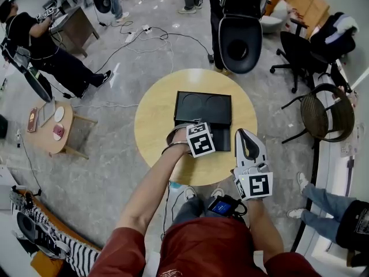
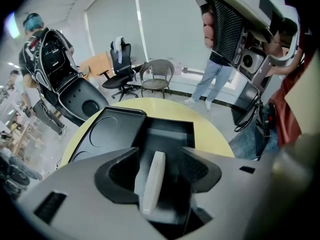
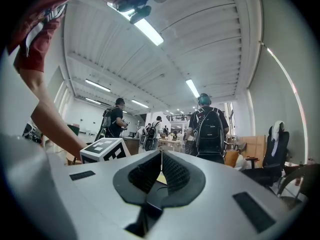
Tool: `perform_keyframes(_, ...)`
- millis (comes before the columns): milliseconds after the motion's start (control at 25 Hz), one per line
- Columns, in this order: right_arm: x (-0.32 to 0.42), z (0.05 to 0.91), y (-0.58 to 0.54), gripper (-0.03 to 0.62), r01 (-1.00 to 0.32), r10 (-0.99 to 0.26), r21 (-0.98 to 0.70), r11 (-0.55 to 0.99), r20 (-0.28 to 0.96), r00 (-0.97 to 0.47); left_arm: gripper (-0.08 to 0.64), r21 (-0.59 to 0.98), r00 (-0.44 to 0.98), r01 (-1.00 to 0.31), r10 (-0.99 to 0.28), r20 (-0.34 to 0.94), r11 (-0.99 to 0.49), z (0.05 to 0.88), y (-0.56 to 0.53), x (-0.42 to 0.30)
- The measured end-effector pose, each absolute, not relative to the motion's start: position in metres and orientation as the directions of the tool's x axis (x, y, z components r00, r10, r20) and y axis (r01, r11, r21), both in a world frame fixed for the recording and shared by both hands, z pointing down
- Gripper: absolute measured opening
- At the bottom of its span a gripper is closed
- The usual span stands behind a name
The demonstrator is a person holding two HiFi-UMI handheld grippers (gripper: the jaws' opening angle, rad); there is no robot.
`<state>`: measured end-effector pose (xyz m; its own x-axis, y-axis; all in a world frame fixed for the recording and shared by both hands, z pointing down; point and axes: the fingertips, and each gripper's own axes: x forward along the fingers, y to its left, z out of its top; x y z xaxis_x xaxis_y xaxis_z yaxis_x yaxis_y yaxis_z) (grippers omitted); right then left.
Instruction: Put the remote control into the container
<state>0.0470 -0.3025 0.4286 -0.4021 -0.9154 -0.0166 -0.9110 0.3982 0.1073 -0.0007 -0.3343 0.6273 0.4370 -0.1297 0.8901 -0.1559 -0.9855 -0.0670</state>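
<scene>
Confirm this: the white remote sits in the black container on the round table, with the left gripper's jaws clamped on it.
Not clamped: the left gripper view shows the left gripper open, its jaws clear of the white remote on both sides. It does sit in the black container on the round table.

White remote control (image 2: 152, 181), black container (image 1: 203, 105), pale yellow table (image 1: 154, 126), grey marbled floor (image 1: 109, 169)

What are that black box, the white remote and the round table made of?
The black box is probably plastic: matte with a faint sheen and moulded round recesses. The white remote looks like smooth satin plastic with rounded edges. The round table is pale wood or wood-look laminate. No grain shows, so I can't tell which.
</scene>
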Motion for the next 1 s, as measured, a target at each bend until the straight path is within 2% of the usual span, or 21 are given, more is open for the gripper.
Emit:
perform_keyframes(560,0.047,0.419,-0.306,0.023,-0.912,-0.916,0.108,0.395,-0.034,-0.401,0.222,-0.058,0.479,-0.25,-0.176,0.86,-0.966,0.585,-0.326,-0.002)
perform_keyframes(840,0.044,0.417,-0.305,0.023,-0.913,-0.916,0.105,0.395,-0.036,-0.4,0.216,-0.1,0.565,-0.348,-0.294,0.771,-0.932,0.554,-0.329,-0.001)
perform_keyframes(1000,0.047,0.417,-0.308,0.023,-0.913,-0.916,0.106,0.394,-0.038,-0.4,0.122,-0.134,0.62,-0.451,-0.417,0.664,-0.882,0.528,-0.339,-0.003)
